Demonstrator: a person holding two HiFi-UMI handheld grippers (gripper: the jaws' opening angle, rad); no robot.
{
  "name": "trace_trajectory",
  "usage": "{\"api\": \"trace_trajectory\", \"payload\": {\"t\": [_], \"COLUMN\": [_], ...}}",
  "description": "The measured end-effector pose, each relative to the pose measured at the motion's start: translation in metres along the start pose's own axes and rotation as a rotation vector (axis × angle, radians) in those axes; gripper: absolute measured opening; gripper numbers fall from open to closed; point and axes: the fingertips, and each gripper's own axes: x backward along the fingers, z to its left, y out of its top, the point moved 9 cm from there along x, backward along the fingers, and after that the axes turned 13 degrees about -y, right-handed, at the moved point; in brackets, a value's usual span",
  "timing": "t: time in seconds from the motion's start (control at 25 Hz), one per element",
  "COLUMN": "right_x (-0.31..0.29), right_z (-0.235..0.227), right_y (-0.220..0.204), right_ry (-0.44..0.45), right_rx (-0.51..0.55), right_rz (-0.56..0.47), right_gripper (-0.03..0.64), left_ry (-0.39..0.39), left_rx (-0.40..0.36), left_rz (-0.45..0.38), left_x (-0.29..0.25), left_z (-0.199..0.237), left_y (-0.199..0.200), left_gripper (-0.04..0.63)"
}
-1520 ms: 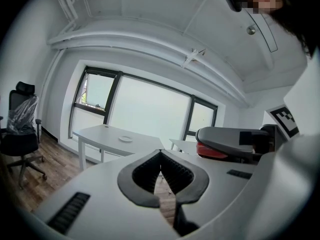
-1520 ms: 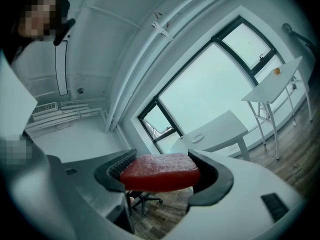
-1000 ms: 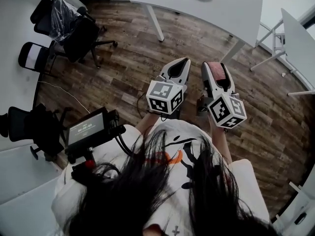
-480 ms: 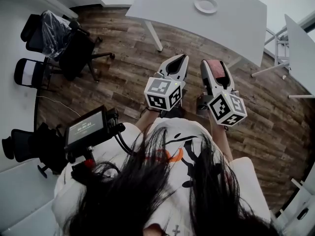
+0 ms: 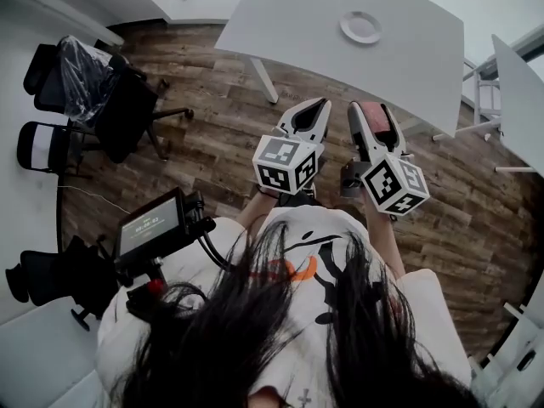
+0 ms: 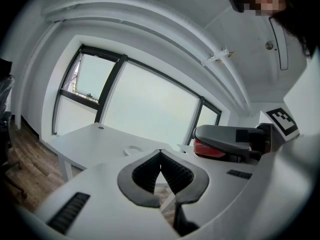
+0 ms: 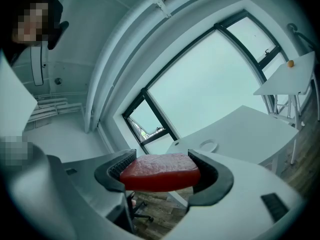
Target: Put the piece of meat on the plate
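Observation:
A red slab of meat [image 7: 159, 172] sits clamped between the jaws of my right gripper [image 7: 161, 171], which is shut on it; in the head view the meat [image 5: 374, 118] shows between the jaws of that gripper [image 5: 369, 118], held above the wooden floor. My left gripper [image 5: 309, 112] hangs just left of it, shut with its tips meeting and nothing in them [image 6: 160, 155]. The white plate [image 5: 361, 27] lies on a white table [image 5: 289, 24] ahead, some way beyond both grippers. It also shows small in the left gripper view [image 6: 133, 150] and the right gripper view [image 7: 207, 145].
Black office chairs [image 5: 119, 100] stand at the left on the wooden floor [image 5: 212, 134]. A second white table [image 5: 517, 83] is at the right. A monitor on a rig [image 5: 151, 225] sits by the person's left side.
The table and plate have come lower in the head view, nearer to the grippers. Both grippers keep their pose, the right one still holding the meat.

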Motion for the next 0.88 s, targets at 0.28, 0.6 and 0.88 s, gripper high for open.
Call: {"api": "trace_trajectory", "payload": {"t": [0.28,0.6,0.88], "right_x": [-0.016,-0.051,-0.105], "right_z": [-0.005,-0.026,-0.049], "right_y": [-0.002,0.005,0.028], "right_ry": [-0.028,-0.033,0.0], "right_rx": [-0.009,-0.031,-0.031], "right_rz": [0.03,0.05,0.078], "right_gripper": [0.333,0.333,0.333], "left_ry": [-0.016,-0.013,0.037], "left_rx": [0.031,0.025,0.023], "left_rz": [0.029,0.064,0.059], "left_x": [-0.014,-0.046,-0.092], "left_z": [0.014,0.029,0.054], "left_y": [-0.004,-0.004,0.009], "left_gripper": [0.006,0.006,0.006]}}
